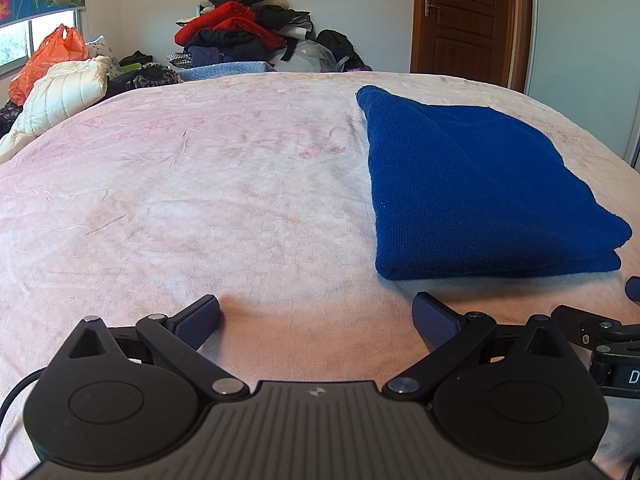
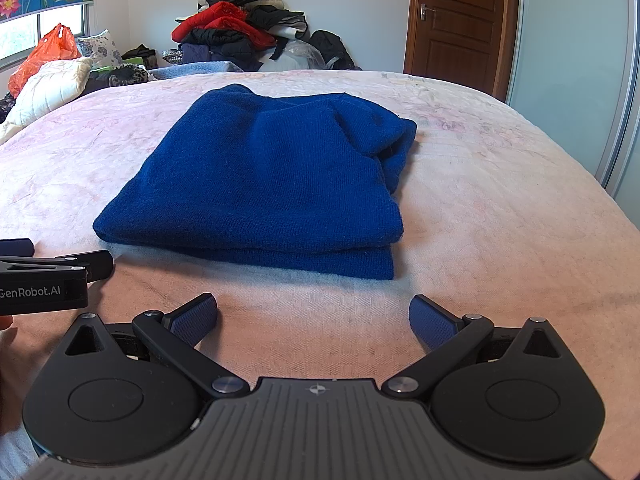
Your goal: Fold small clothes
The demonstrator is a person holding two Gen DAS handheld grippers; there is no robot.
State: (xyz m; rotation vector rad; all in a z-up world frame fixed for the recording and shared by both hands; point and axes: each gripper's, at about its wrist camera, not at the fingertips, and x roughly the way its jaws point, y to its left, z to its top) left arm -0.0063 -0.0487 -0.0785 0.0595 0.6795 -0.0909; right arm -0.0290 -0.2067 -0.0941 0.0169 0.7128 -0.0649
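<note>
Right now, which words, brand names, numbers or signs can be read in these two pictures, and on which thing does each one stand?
"GenRobot.AI": white print on the side of the left gripper, seen in the right wrist view; the first letter is partly cut by the picture edge.
"D": one white letter on the body of the right gripper, seen in the left wrist view; the rest is cut off.
No text shows on the blue sweater, the bed or the door.

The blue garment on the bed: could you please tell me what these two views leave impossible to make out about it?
- Garment type: the blue garment lies folded in layers, so sleeves or legs are hidden in both views.
- Its underside: hidden against the bed.
- Its far right side, left wrist view: foreshortened near the frame edge.
- Inner folds at its right, right wrist view: in shadow.
</note>
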